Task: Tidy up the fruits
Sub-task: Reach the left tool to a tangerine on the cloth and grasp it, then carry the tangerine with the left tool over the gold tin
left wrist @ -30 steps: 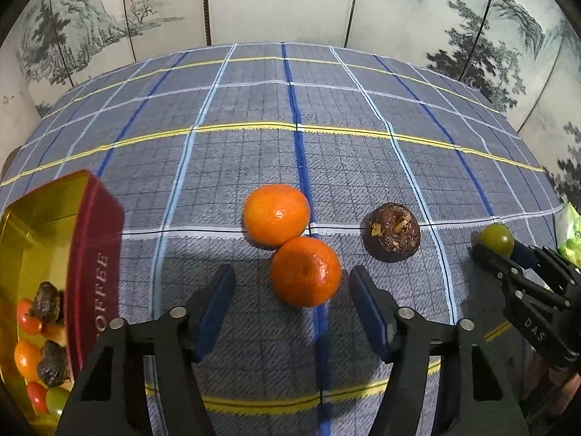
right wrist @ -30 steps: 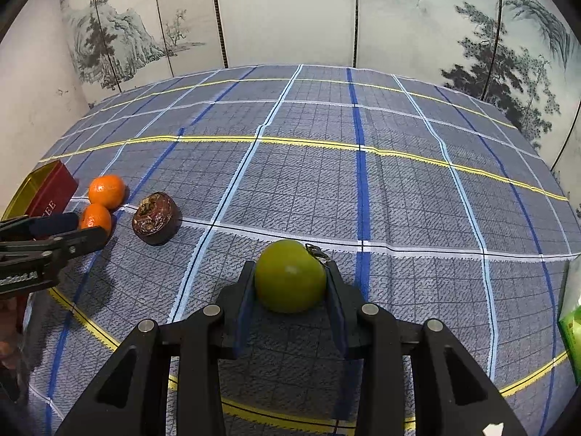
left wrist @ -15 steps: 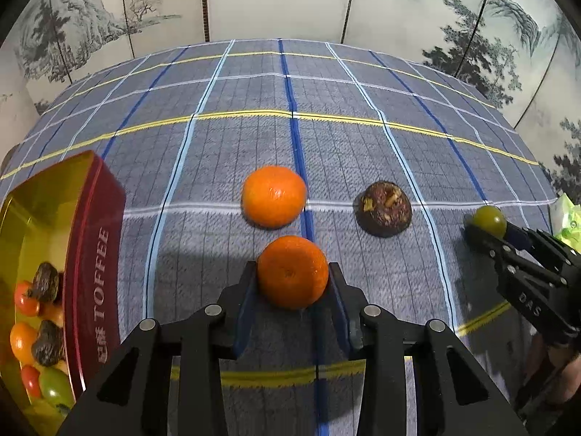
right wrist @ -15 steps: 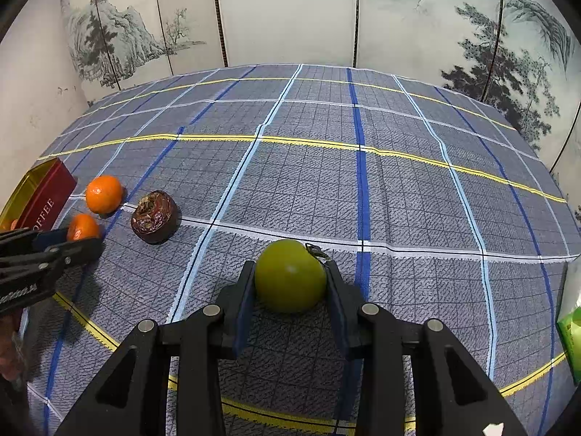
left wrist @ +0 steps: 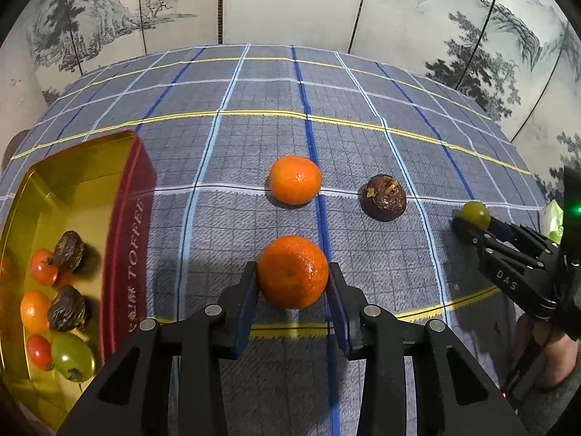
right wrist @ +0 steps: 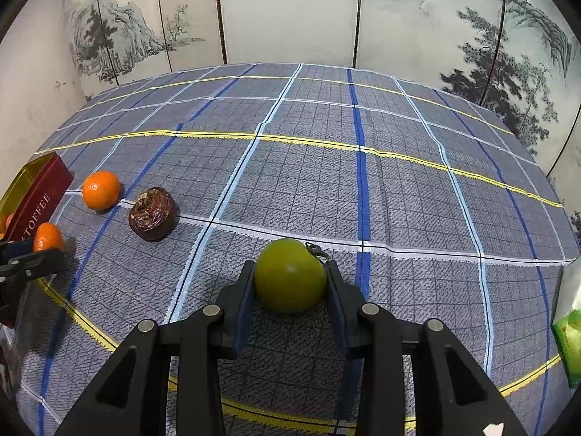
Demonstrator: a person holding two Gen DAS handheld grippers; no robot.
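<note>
Mandarin caught, heading for the toffee tin.
Left gripper (left wrist: 293,276) jaws have just closed on the near mandarin (left wrist: 292,271); right gripper (right wrist: 289,280) clenches the green tomato (right wrist: 289,274); toffee tin (left wrist: 127,218) waits left.

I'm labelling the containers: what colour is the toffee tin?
The toffee tin is dark red outside with a gold interior, clearest in the left wrist view.

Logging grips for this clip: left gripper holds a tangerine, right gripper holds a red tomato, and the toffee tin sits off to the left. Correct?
One error: the right gripper is shut on a green tomato, not a red one, as the right wrist view shows. The left gripper does hold a tangerine, and the toffee tin sits left.
</note>
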